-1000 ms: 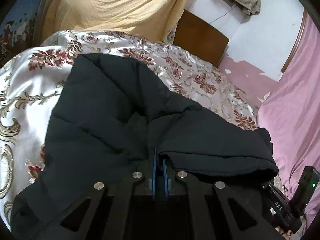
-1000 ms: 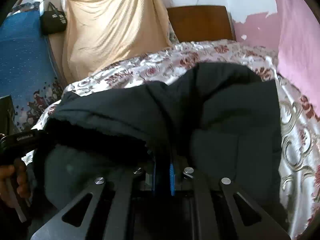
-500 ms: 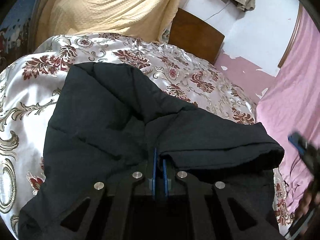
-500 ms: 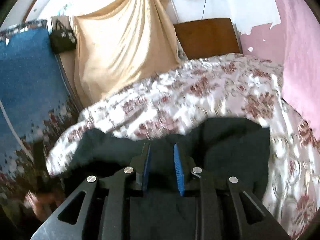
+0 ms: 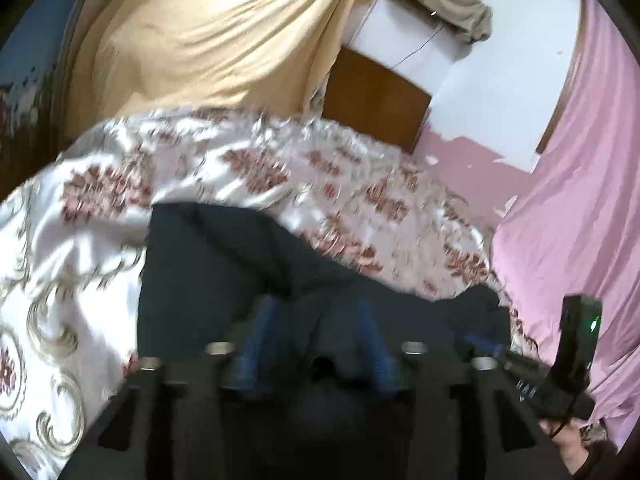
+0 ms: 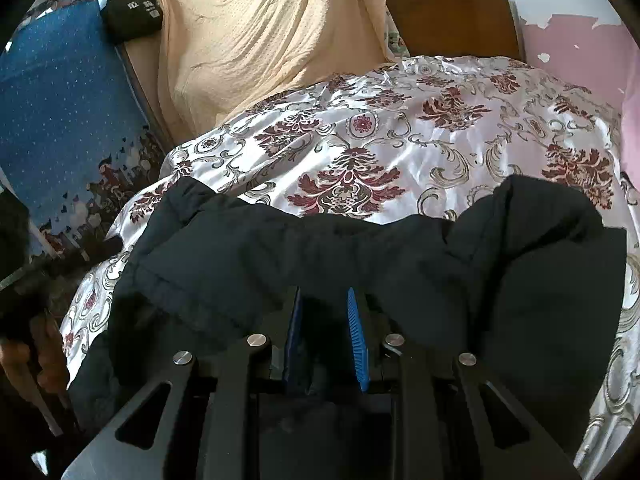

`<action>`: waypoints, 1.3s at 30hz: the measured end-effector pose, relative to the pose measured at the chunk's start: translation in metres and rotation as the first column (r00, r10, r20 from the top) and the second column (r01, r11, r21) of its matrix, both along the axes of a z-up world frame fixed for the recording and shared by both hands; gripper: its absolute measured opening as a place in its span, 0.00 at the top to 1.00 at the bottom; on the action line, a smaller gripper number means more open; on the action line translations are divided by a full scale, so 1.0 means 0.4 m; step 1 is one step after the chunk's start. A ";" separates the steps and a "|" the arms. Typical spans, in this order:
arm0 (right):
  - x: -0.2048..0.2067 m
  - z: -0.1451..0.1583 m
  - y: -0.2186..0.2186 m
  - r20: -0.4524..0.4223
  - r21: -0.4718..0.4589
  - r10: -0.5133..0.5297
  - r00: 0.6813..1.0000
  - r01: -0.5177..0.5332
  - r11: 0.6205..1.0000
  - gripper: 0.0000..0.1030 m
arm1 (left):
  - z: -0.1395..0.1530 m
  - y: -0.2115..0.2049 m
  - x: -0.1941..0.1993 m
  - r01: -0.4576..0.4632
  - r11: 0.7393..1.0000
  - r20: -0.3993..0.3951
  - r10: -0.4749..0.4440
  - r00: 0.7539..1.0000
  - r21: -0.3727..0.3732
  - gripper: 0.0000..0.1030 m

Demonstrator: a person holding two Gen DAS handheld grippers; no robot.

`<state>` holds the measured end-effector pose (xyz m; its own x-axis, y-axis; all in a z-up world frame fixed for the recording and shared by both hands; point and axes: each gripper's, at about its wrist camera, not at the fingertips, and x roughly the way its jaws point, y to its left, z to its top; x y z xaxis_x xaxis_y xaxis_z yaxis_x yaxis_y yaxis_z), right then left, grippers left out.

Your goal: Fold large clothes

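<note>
A large black padded jacket [image 6: 400,256] lies folded over on the floral satin bedspread [image 6: 440,120]. It also shows in the blurred left wrist view [image 5: 208,272]. My right gripper [image 6: 324,300] is open and empty, its blue pads just above the jacket's near edge. My left gripper [image 5: 316,312] is open too, with the blue pads wide apart over the jacket's fold. The right gripper's body [image 5: 576,360] shows at the right of the left wrist view.
A beige cloth [image 6: 260,40] drapes at the bed's far left. A wooden headboard [image 6: 452,16] stands behind. A pink curtain [image 5: 580,200] hangs along the right side. A blue patterned hanging [image 6: 60,120] and a black bag [image 6: 130,14] are at left.
Both grippers have let go of the jacket and opened, the right first and then the left. Both have pulled back and up. The jacket's folded part now rests on the bed.
</note>
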<state>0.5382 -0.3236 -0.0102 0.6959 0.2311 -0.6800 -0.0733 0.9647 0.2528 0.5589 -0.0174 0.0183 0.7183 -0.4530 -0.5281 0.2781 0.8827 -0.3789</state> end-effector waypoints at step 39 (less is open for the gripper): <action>0.100 -0.167 -0.089 0.027 -0.065 -0.027 0.999 0.029 0.997 0.80 | -0.246 -0.178 0.185 0.153 0.970 -0.115 -0.133 0.984 0.190 0.51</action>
